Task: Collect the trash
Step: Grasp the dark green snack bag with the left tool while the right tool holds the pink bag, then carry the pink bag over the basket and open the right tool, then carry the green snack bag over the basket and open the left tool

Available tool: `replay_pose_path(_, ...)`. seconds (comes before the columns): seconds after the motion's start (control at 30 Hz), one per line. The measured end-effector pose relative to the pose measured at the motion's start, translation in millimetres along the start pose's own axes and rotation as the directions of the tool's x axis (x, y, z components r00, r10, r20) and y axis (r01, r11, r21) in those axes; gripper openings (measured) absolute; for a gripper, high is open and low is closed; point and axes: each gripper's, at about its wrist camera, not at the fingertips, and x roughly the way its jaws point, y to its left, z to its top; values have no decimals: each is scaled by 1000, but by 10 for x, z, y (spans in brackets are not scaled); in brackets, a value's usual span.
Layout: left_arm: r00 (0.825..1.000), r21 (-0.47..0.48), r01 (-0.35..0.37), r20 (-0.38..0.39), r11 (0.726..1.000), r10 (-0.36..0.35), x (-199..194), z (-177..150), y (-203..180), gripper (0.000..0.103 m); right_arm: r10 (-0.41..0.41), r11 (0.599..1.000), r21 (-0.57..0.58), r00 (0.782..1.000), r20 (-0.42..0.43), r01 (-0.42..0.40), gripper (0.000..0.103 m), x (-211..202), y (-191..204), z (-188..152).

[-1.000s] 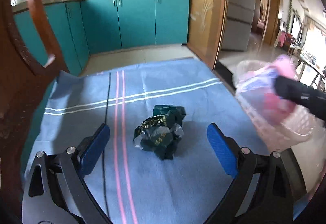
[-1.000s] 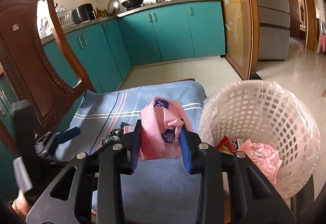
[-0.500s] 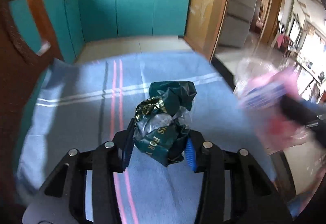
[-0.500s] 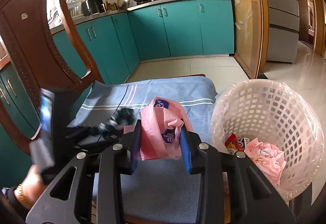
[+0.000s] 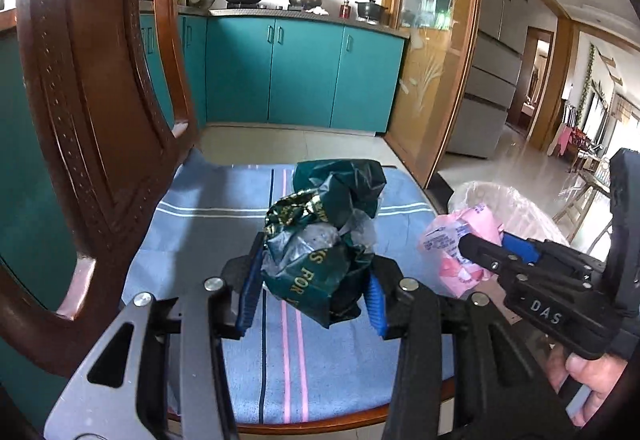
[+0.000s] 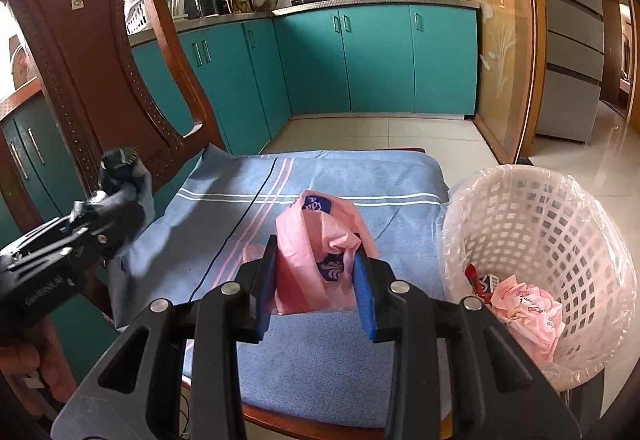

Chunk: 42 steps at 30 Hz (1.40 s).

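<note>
Blue cloth [image 6: 328,352] underneath; left gripper [image 5: 314,288] clamps green wrapper [image 5: 320,240]; right gripper [image 6: 316,290] pink bag [image 6: 316,260].

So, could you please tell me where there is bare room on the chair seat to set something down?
The blue cloth is bare from the pink stripes across to its edge beside the white basket, and along the back. The left side is crowded by the left claw with its green wrapper; the right claw holds a pink bag over the middle.
</note>
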Motion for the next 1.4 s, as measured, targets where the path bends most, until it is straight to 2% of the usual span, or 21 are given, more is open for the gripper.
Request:
replay_pose_path(0.23, 1000, 8, 8, 3, 1000, -8, 63, 71, -6, 45, -4, 1000, 0, 1000, 3, 4, 35, -13, 0, 15)
replay_pose_path(0.3, 1000, 7, 7, 0, 1000, -7, 65, 65, 5, 45, -19, 1000, 11, 999, 30, 18, 35, -73, -57, 44)
replay_pose_path(0.37, 1000, 11, 9, -5, 1000, -9, 84, 44, 2, 45, -62, 998, 29, 995, 73, 60, 35, -165, -177, 96)
replay_pose_path(0.47, 1000, 23, 14, -13, 1000, -14, 134, 18, -24, 45, -202, 976, 106, 972, 118, 190, 35, -300, -546, 192)
replay_pose_path(0.57, 999, 36, 27, -23, 999, -27, 178, -2, -83, 45, -291, 938, 220, 953, 80, 267, 36, -303, -1016, 212)
replay_pose_path(0.7, 998, 70, 56, -47, 996, -52, 269, -43, -231, 45, -331, 905, 280, 943, -11, 321, 65, -187, -1328, 164)
replay_pose_path(0.73, 997, 87, 66, -53, 994, -61, 293, -55, -296, 45, -335, 898, 299, 942, -6, 321, 74, -219, -1352, 168)
replay_pose_path(0.83, 994, 125, 89, -70, 988, -80, 357, -54, -499, 45, -352, 884, 350, 934, 63, 309, 91, -411, -1361, 172)
replay_pose_path(0.93, 988, 158, 134, -98, 978, -119, 438, -26, -775, 45, -389, 866, 392, 911, 133, 312, 94, -578, -1392, 179)
replay_pose_path(1.03, 979, 194, 188, -117, 963, -168, 552, 41, -1136, 45, -399, 850, 437, 902, 166, 295, 94, -679, -1475, 154)
replay_pose_path(1.17, 955, 214, 280, -160, 936, -249, 751, 197, -1641, 48, -470, 804, 509, 852, 229, 306, 94, -908, -1613, 137)
replay_pose_path(1.2, 945, 218, 309, -175, 926, -275, 807, 242, -1788, 51, -493, 791, 523, 837, 238, 318, 94, -943, -1659, 142)
replay_pose_path(1.27, 939, 218, 332, -166, 918, -301, 890, 316, -1994, 61, -519, 771, 545, 820, 241, 329, 94, -994, -1738, 139)
replay_pose_path(1.3, 939, 217, 333, -162, 918, -302, 932, 335, -2047, 78, -523, 764, 557, 818, 238, 327, 94, -1008, -1786, 126)
replay_pose_path(1.33, 945, 215, 319, -154, 923, -290, 959, 339, -2067, 89, -528, 753, 572, 818, 229, 325, 94, -1011, -1850, 116)
replay_pose_path(1.4, 957, 201, 282, -133, 938, -260, 982, 347, -2017, 89, -519, 747, 581, 829, 207, 323, 94, -968, -1911, 102)
